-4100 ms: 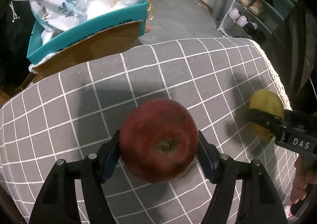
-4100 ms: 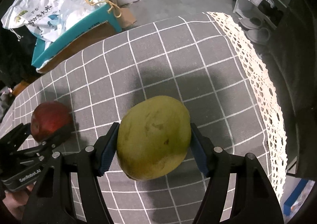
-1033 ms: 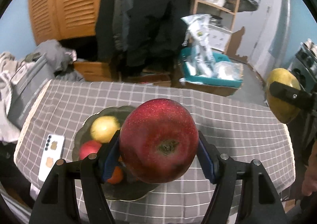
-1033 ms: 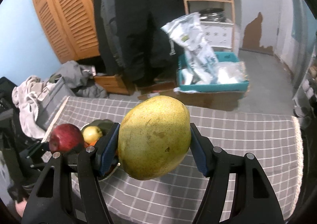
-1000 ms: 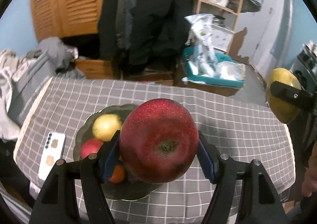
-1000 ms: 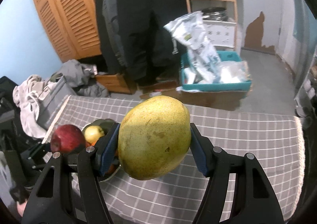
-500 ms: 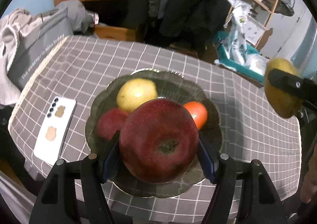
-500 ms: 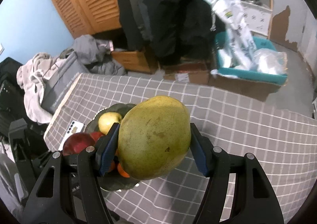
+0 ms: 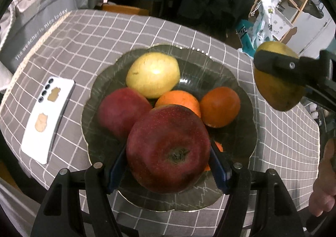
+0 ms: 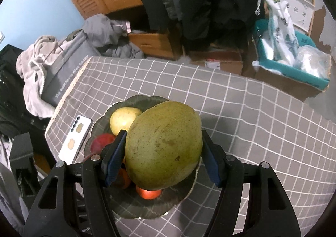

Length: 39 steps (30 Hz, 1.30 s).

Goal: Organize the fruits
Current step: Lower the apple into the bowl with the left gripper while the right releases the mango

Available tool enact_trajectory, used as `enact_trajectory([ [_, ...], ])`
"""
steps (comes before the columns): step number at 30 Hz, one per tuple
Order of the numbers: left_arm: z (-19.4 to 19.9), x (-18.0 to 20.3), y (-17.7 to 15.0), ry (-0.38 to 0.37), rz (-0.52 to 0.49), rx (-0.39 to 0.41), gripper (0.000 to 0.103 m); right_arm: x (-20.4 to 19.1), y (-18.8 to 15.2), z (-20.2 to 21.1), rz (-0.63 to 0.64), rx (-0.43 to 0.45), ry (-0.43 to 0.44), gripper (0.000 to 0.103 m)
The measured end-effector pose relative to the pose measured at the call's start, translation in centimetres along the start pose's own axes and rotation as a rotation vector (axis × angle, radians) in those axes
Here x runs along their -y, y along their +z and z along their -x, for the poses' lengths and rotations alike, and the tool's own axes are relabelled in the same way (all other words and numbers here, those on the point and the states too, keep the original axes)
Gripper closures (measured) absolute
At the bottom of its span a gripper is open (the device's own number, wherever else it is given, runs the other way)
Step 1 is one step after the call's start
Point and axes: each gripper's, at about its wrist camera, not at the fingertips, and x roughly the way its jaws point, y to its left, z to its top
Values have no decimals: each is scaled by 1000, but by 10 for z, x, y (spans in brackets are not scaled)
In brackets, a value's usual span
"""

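My left gripper (image 9: 168, 165) is shut on a big red apple (image 9: 168, 149) and holds it low over the near side of a dark glass fruit bowl (image 9: 235, 81). The bowl holds a yellow fruit (image 9: 153, 74), a second red apple (image 9: 124, 111) and orange fruits (image 9: 219, 107). My right gripper (image 10: 163, 157) is shut on a green mango (image 10: 163, 146), held above the bowl's (image 10: 134, 211) right side. The mango also shows at the right of the left wrist view (image 9: 277, 88).
A white phone (image 9: 47, 115) lies on the grey checked tablecloth (image 9: 126, 29) left of the bowl. A grey bag (image 10: 65, 77) and clothes sit past the table's left edge. A teal box with plastic bags (image 10: 294, 56) stands on the floor behind.
Both grippers have swung from the table's right end to the bowl and come down closer over it, each still holding its fruit.
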Motion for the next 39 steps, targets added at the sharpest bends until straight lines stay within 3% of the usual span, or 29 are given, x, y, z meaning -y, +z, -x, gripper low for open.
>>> enact_trajectory([
  [8,-5,-1,-1,-20,-9,-17,30,-5,2,-17,3,-35,12,35],
  [10,0,-1,1,-19,-15,0,21,-7,3,-21,7,-42,16,35],
  [13,8,-5,3,-21,-5,29,15,-10,6,-26,13,-54,25,35],
  [24,35,-30,9,-24,64,87,14,-9,11,-52,-28,-122,53,35],
  [39,55,-50,26,97,106,193,14,-13,12,-58,-21,-155,70,32],
])
